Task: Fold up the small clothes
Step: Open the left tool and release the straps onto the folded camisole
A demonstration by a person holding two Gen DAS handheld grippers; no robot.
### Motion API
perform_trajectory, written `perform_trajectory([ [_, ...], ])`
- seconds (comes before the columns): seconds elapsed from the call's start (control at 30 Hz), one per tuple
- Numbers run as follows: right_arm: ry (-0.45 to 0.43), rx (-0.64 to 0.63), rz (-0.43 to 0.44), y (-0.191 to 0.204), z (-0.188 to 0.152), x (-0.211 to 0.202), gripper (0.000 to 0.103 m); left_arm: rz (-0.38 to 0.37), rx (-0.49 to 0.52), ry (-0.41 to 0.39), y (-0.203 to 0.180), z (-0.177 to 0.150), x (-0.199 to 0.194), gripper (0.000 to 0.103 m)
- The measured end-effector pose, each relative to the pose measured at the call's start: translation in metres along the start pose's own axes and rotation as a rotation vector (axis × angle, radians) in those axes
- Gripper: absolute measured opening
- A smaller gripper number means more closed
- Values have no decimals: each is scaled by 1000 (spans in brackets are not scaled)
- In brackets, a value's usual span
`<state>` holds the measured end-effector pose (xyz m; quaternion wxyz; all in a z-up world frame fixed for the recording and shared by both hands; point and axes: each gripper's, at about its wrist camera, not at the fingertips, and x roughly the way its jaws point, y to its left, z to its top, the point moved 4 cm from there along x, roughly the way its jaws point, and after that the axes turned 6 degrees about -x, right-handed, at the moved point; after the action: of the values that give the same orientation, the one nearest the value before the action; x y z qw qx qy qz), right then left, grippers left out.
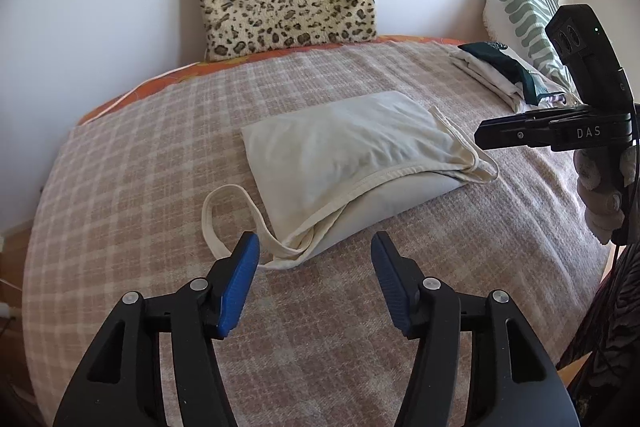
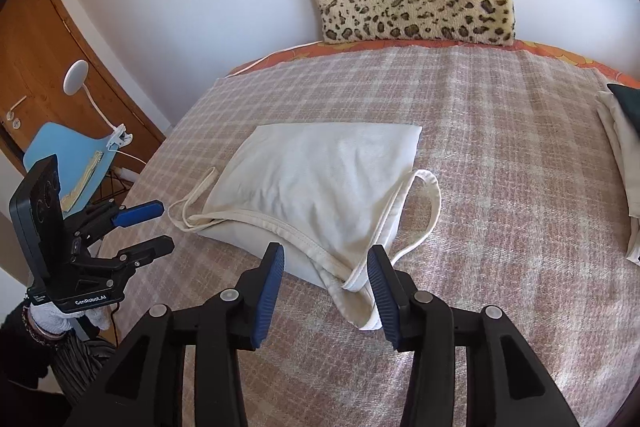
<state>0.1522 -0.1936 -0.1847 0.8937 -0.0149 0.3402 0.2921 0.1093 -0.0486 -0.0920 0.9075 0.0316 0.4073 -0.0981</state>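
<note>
Cream top (image 1: 344, 151) lies folded once at frame centre; straps still loose. My left gripper (image 1: 316, 283) and right gripper (image 2: 326, 291) gape, empty.

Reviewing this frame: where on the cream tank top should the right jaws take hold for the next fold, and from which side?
Probably the strap end nearest the right gripper, coming from the near edge of the bed. There the cream tank top has a hemmed strap bunched and slightly raised off the plaid blanket, already between the open jaws.
</note>
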Motion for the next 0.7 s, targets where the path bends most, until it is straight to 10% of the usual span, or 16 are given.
perform_trajectory([
  [0.4,-11,63,4,-24,22,21,75,175,-21,-1,-6,-8,0,79],
  [0.7,-10,121,13,-46,39,37,79,121,-103,28,-6,-14,5,79],
])
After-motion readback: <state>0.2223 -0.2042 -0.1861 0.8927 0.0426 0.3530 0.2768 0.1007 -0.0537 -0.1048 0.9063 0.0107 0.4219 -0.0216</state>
